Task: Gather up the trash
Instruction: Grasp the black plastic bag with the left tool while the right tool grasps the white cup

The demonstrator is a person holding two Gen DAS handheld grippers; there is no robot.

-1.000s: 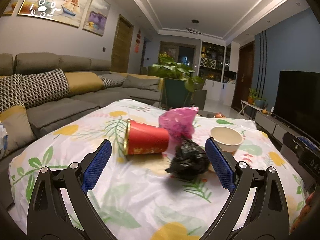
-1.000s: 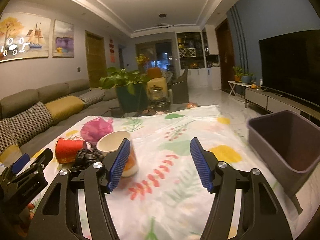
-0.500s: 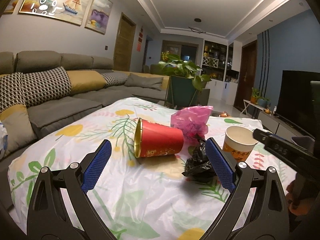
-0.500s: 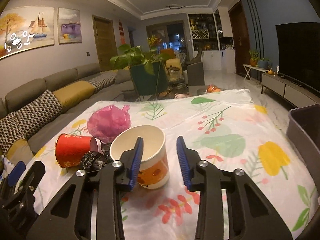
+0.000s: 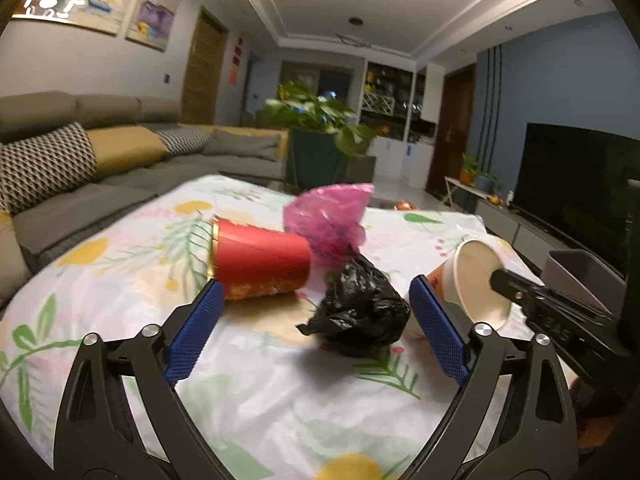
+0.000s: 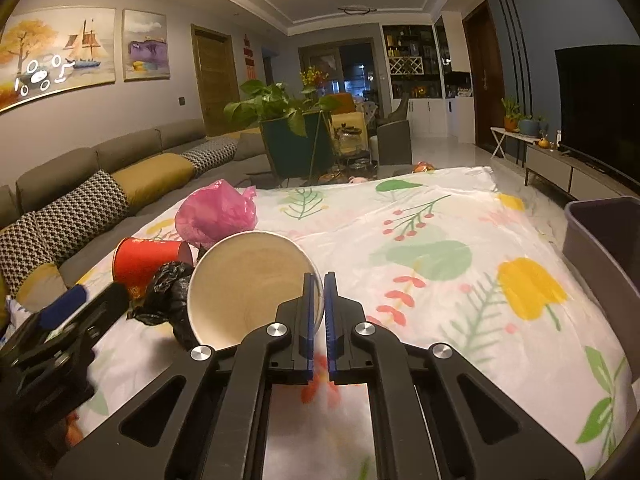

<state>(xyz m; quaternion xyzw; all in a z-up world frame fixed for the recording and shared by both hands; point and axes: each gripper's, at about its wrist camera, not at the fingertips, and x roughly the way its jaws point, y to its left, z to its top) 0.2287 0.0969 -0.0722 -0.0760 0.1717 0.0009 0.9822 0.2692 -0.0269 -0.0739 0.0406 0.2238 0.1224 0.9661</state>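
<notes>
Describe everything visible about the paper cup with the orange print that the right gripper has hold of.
The round paper cup with orange print has a cream, empty-looking interior and a thin white rim. The right gripper is shut on its rim wall, one blue pad inside, one outside. It is tilted, mouth facing the camera, over the floral tablecloth, beside the crumpled black plastic bag. The left wrist view shows orange print on its outer wall. Whether its base touches the cloth is unclear.

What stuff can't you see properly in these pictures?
- Inside the grey bin: cut off by the right wrist view's edge, so its contents stay hidden.
- Print on the paper cup: the right gripper pinches its rim; only an orange sliver shows in the left wrist view.
- What is inside the black bag and pink bag: crumpled shut.
- Red cup lettering: blurred.
</notes>
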